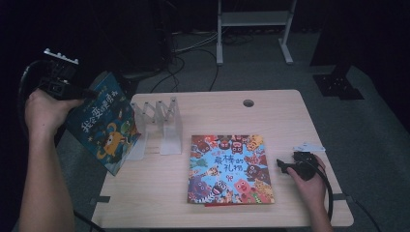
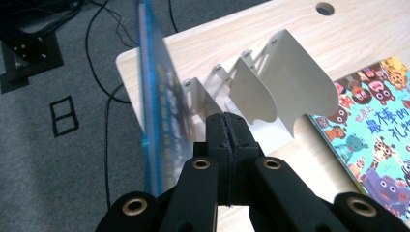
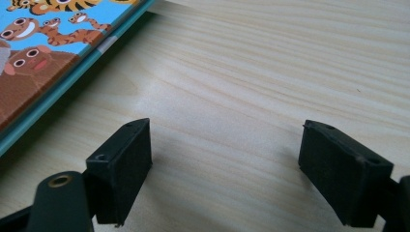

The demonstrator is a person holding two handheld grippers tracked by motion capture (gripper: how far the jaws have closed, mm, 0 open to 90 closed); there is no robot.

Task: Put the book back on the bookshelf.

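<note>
Left hand-held gripper (image 1: 89,93) holds the blue picture book (image 1: 104,124) off the table's (image 1: 217,111) left edge, beside the white accordion book rack (image 1: 157,126). In the left gripper view its jaws sit fully together, the book's (image 2: 154,111) cover edge-on just to their left; whether the pads pinch it cannot be told there. Book tilted, long axis running from upper left down to lower right in the high view, cover facing the camera. Right hand-held gripper (image 1: 283,167) rests on the table, jaws apart and empty, just right of the flat colourful book (image 1: 227,169).
</note>
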